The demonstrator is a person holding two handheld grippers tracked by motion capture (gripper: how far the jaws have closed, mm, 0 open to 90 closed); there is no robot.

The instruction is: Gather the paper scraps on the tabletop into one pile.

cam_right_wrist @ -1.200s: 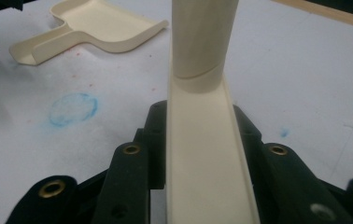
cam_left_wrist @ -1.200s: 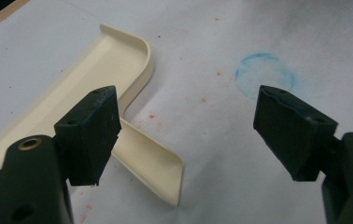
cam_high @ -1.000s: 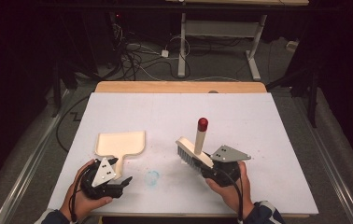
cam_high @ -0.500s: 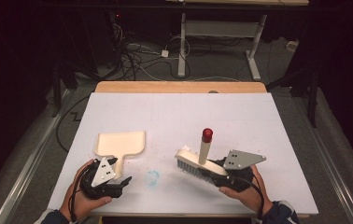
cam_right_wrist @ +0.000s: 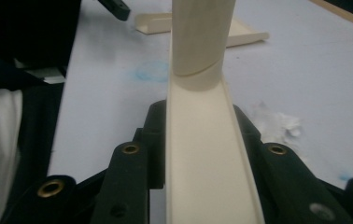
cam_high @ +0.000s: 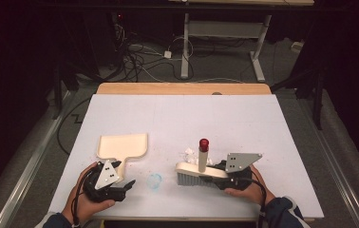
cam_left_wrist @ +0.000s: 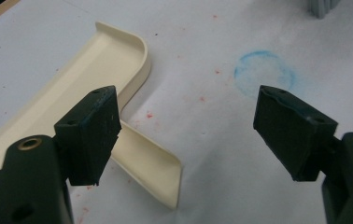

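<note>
Covering most of the table (cam_high: 282, 123) is a white sheet, speckled with small red flecks and marked with a faint blue ring (cam_high: 154, 180) near the front edge, between the two hands. A strip of bare wood shows along the table's far side. Beyond it the room is dark: a tangle of cables (cam_high: 139, 59) lies on the floor, and the white legs of another table (cam_high: 225, 33) stand farther back.

At the near left, the left gripper (cam_high: 120, 186) rests low by the front edge with its jaws spread wide and nothing between them; in the left gripper view one jaw sits just over the handle of the dustpan (cam_left_wrist: 95, 84) without clamping it. The cream dustpan lies flat on the sheet, its tray pointing away from the person.

At the near right, the right gripper (cam_high: 218, 172) is clamped on the back of a cream brush (cam_high: 197, 170), the pads pressing both sides. The brush sits bristles down on the sheet, its red-tipped handle standing up. Just beyond the brush lies a small heap of white scraps (cam_high: 188, 153).
</note>
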